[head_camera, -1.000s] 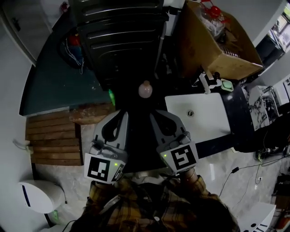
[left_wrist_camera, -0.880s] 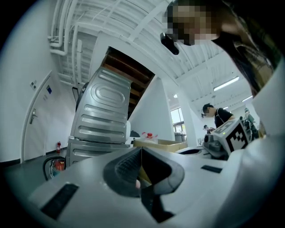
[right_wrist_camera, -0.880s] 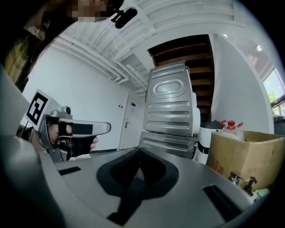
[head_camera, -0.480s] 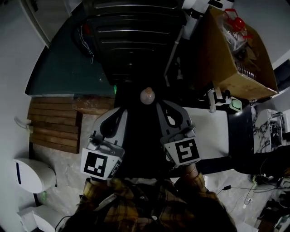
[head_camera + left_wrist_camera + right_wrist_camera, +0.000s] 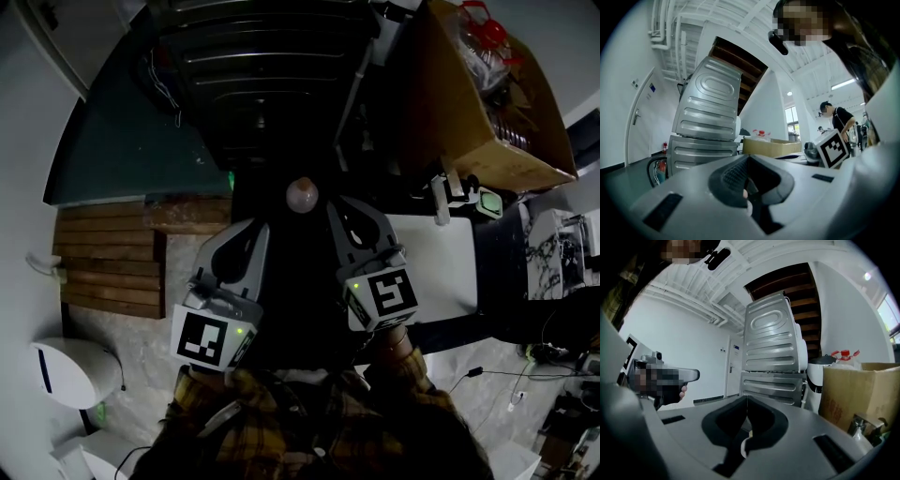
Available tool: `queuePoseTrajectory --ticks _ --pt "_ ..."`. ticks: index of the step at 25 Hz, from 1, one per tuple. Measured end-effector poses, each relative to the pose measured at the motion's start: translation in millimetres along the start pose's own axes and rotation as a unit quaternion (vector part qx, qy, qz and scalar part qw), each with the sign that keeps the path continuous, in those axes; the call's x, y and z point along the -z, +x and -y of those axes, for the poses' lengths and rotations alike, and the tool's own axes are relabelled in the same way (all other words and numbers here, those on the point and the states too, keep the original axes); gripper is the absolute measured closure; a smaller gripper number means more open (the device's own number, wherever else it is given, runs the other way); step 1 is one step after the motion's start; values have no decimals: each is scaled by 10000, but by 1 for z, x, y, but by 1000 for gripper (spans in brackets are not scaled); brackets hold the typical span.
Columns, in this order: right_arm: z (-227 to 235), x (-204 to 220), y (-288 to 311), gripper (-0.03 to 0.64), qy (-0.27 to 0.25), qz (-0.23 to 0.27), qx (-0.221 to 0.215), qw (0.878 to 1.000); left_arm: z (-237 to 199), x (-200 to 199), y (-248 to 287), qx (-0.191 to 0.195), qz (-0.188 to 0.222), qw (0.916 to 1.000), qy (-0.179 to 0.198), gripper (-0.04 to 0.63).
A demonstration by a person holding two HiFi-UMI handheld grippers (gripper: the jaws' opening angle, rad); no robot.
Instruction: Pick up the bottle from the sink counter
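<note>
Bottle itself is hard to pick out in the dim head view. Lowest in the frame, one left gripper [image 5: 251, 234] and one right gripper [image 5: 347, 214] lie side by side, each with jaws pressed together on nothing. Just above their tips sits one small pale round thing [image 5: 302, 194], too dark to name. At right lie one white sink [image 5: 441, 272] and one faucet [image 5: 441, 202]. Upper right, one cardboard box [image 5: 469, 103] holds red-capped bottles [image 5: 483, 28], their number unclear. Two stacked grey machines [image 5: 773, 352] stand farthest.
</note>
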State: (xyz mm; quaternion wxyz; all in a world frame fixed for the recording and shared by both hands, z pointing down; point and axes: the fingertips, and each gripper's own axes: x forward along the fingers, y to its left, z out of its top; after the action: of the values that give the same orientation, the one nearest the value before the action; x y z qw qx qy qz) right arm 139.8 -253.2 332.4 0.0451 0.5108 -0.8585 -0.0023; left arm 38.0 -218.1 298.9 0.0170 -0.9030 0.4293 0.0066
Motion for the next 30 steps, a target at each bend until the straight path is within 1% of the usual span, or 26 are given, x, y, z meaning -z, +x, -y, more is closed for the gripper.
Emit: queuePoseTrajectory --ticks 2,5,8,11,17,21,25,26,28,30 --pt "1 8 5 601 36 -150 -14 9999 -1 2 2 30 1 10000 25 575" --pt "1 16 13 600 47 -201 -5 9998 -3 5 6 70 19 10000 27 575" --pt "0 17 23 600 -15 -121 -3 9999 -3 8 9 123 -77 9998 -120 575" --pt "-1 27 32 600 10 -245 -56 9997 -5 12 12 142 -132 9995 -263 575" --pt "4 43 45 599 46 -253 48 9997 -8 26 18 161 -220 9990 -343 575" --pt "8 57 50 598 181 -368 59 9991 -10 32 24 140 -222 9989 -380 575" --pt "8 67 54 597 331 -361 31 9988 -9 41 28 153 -261 9984 -474 575" --pt "8 69 56 592 350 -365 23 9987 -9 43 29 146 -275 9984 -481 575" --pt "9 75 60 526 380 -372 -3 9986 -10 48 30 113 -290 9983 -488 575" --pt "10 80 66 505 397 -351 -6 9986 -10 51 31 93 -271 9983 -514 575"
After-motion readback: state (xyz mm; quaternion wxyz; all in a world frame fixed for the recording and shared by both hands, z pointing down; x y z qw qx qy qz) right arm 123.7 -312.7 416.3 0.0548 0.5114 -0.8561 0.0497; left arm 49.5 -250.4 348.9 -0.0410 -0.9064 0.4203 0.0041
